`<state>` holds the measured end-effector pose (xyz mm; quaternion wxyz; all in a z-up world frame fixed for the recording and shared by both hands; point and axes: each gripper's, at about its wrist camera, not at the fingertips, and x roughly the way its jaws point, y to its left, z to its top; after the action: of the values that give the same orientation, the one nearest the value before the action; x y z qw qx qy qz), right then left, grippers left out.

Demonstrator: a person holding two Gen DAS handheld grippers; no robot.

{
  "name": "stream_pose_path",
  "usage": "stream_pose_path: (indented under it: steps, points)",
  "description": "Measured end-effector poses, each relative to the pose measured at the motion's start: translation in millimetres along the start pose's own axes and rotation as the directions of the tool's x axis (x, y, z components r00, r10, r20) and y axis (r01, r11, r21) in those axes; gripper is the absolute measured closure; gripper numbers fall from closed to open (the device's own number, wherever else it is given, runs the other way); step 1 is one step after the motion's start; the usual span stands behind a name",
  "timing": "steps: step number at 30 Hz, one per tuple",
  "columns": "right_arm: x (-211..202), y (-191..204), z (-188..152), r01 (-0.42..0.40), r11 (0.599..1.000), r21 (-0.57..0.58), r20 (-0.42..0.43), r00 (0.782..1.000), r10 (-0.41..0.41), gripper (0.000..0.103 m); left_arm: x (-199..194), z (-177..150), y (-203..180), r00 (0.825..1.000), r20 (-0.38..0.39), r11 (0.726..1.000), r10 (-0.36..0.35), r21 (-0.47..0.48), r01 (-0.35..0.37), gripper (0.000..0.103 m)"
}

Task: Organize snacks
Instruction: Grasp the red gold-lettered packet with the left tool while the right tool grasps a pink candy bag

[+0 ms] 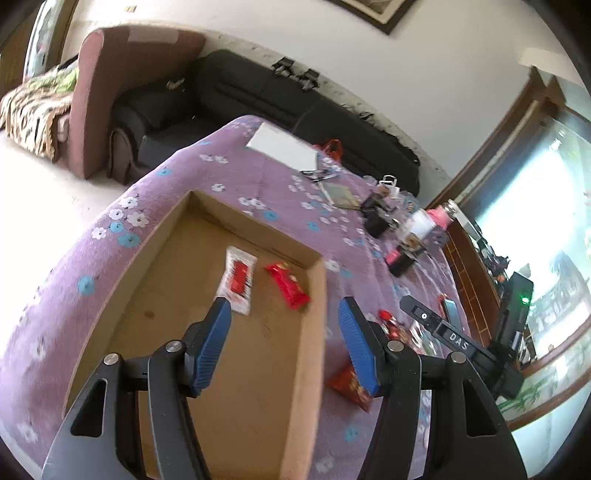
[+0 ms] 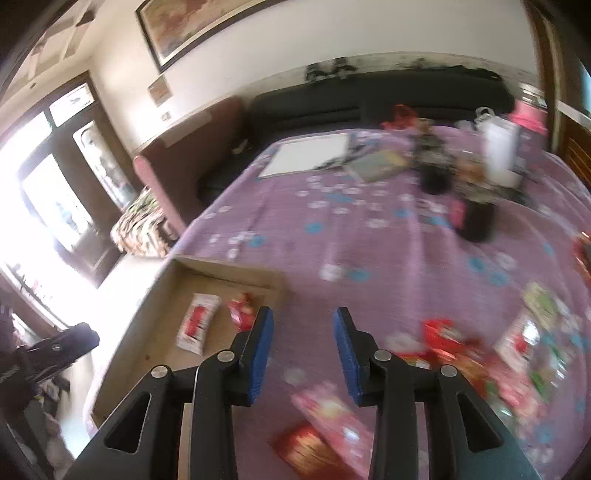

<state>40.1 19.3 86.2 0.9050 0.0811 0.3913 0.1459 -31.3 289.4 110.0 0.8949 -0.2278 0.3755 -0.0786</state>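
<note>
Two snacks in the box: a flat white sachet with a red print (image 1: 238, 280) and a crinkly red wrapper (image 1: 288, 285) lie side by side, apart, on the floor of the cardboard box (image 1: 155, 240).
Box: shallow, rectangular, plain brown card with raw-cut walls; open top; it sits at the table's edge.
Loose snacks: a glossy red packet (image 1: 347, 384) lies just outside the box wall; in the right wrist view a red and gold packet (image 2: 306, 448), a pink packet (image 2: 332, 413) and a heap of red, white and green wrappers (image 2: 517, 354) lie on the cloth, blurred.
Left gripper (image 1: 284, 343): black arms with ribbed blue pads, jaws apart with nothing between them, above the box's right wall.
Right gripper (image 2: 303, 350): same build, jaws apart and empty, above the cloth just right of the box.
Surface: purple cloth (image 1: 280, 177) printed with white and blue flowers.
Far end of table: a white sheet (image 1: 282, 147), dark jars and small clutter, too blurred to name.
Room: a black sofa (image 1: 258, 92) along a white wall, a mauve armchair (image 1: 107, 96), a framed picture (image 2: 192, 26), bright glazed doors (image 2: 55, 184).
Hard to make out: print on every wrapper; the box's near end is cut off behind the gripper arms.
</note>
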Motion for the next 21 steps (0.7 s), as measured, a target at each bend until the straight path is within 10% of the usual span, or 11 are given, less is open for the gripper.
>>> stream_pose_path:
  steps: [10, 21]
  points:
    - [-39, -96, -53, 0.035, 0.991, 0.131, -0.03, 0.999, -0.031, 0.058, 2, -48, -44, 0.998, -0.038, 0.998, -0.043, 0.045, 0.044, 0.032]
    - [12, -24, -61, -0.107, 0.993, -0.053, -0.148, 0.984, 0.099, 0.05, -7, -76, -47, 0.998, -0.066, 1.0, -0.023, 0.012, 0.023, 0.032]
